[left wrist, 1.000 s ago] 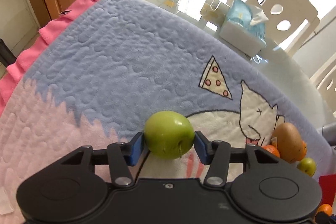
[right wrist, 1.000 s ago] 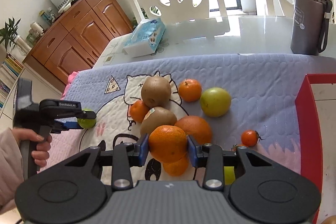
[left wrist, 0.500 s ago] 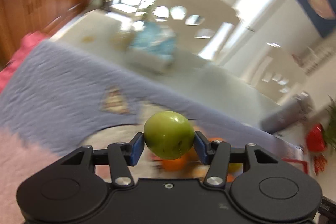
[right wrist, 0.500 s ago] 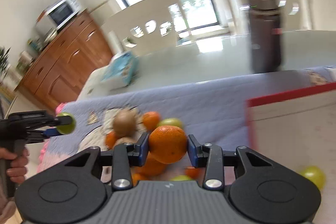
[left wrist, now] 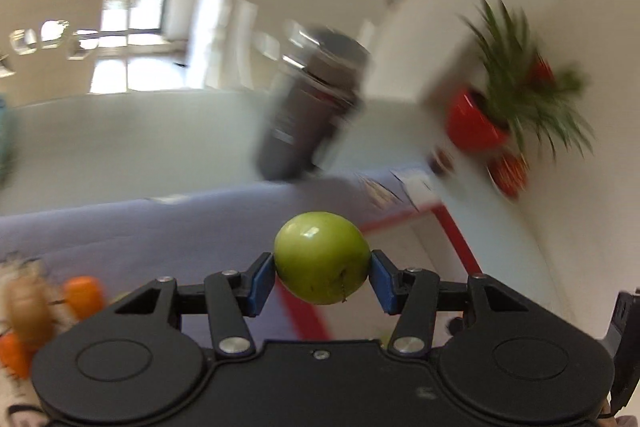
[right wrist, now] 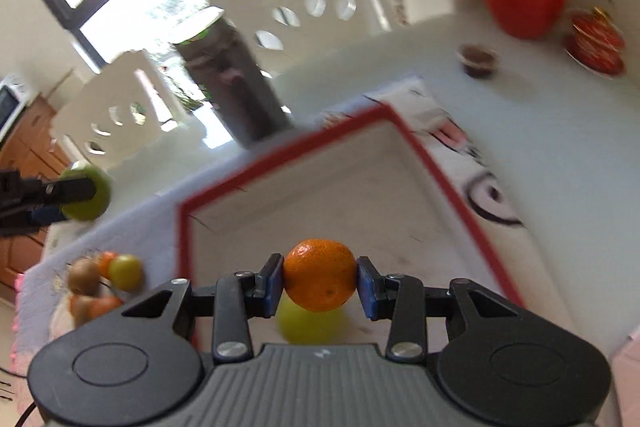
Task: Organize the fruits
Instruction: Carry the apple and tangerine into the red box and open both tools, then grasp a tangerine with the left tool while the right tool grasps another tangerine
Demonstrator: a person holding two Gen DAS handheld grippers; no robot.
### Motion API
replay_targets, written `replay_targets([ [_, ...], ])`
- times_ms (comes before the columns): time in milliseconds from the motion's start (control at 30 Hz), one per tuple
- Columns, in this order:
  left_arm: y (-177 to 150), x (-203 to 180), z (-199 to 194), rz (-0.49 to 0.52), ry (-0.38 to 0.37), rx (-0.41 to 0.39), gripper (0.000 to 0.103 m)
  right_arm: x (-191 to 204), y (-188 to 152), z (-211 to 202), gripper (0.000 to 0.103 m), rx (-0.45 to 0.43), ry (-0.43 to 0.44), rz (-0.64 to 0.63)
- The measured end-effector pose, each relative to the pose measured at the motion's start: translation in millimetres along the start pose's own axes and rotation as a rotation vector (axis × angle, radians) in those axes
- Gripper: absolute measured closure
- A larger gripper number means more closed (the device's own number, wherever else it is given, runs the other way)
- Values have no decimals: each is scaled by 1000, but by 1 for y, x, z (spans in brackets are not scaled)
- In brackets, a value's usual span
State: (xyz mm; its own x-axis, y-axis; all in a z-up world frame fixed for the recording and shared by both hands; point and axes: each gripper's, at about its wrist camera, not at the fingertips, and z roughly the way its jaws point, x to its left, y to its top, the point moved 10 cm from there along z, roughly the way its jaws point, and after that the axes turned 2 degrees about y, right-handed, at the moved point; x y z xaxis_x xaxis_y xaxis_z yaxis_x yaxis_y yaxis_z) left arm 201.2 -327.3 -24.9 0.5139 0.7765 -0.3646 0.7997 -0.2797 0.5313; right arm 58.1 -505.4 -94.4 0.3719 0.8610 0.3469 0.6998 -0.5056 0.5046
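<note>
1. A green apple [left wrist: 322,257], smooth and glossy with a small dark mark low on its skin, is sitting between the blue pads of the left tool [left wrist: 322,275]. An orange [right wrist: 320,275], round with dimpled peel, is sitting between the pads of the right tool [right wrist: 320,287].
2. The remaining fruit pile [right wrist: 100,283], kiwis, oranges and a yellow-green fruit, is lying on the lilac quilt [right wrist: 136,227] left of the tray. Another yellow-green fruit [right wrist: 308,323] is resting inside the tray, just under the held orange.
3. The red-rimmed white tray [right wrist: 420,155] is offering a wide bare floor beyond the orange. A dark flask [right wrist: 236,87] is standing near its far corner, and a red plant pot [right wrist: 520,3] is standing well apart on the table [right wrist: 540,131].
4. The left tool is gripping the apple, jaws partly closed, above the quilt and probably short of the tray's rim; blur is making that hard to judge.
5. The right tool is clamping the orange over the tray, both pads pressing its sides.
</note>
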Motion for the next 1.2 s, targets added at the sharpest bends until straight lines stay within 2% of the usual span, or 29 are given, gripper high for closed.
replay_targets([
  [100, -12, -33, 40, 45, -27, 80, 42, -19, -15, 7, 63, 38, -27, 5],
  [233, -32, -61, 83, 109, -8, 172, 42, -32, -34, 20, 63, 87, -49, 13],
  [467, -54, -77, 119, 175, 30, 270, 42, -47, -51, 27, 62, 123, -41, 40],
  [533, -55, -79, 124, 186, 37, 286, 41, -49, -49, 27, 56, 128, -46, 42],
  [567, -55, -79, 124, 190, 42, 294, 43, -48, -49, 28, 54, 137, -32, 47],
  [633, -53, -79, 123, 197, 60, 288, 35, -43, -49, 27, 38, 149, -10, 58],
  [667, -52, -79, 121, 197, 63, 283, 27, -41, -49, 27, 35, 155, -7, 58],
  [700, -50, -79, 119, 194, 66, 278, 27, -39, -49, 27, 31, 159, -12, 54],
  [1000, -32, -69, 70, 150, 82, 193, 23, -22, -38, 2, 23, 110, -56, 28],
  [1200, -30, -45, 27, 142, 139, 150, 23, -5, -29, -10, 23, 93, -55, 2],
])
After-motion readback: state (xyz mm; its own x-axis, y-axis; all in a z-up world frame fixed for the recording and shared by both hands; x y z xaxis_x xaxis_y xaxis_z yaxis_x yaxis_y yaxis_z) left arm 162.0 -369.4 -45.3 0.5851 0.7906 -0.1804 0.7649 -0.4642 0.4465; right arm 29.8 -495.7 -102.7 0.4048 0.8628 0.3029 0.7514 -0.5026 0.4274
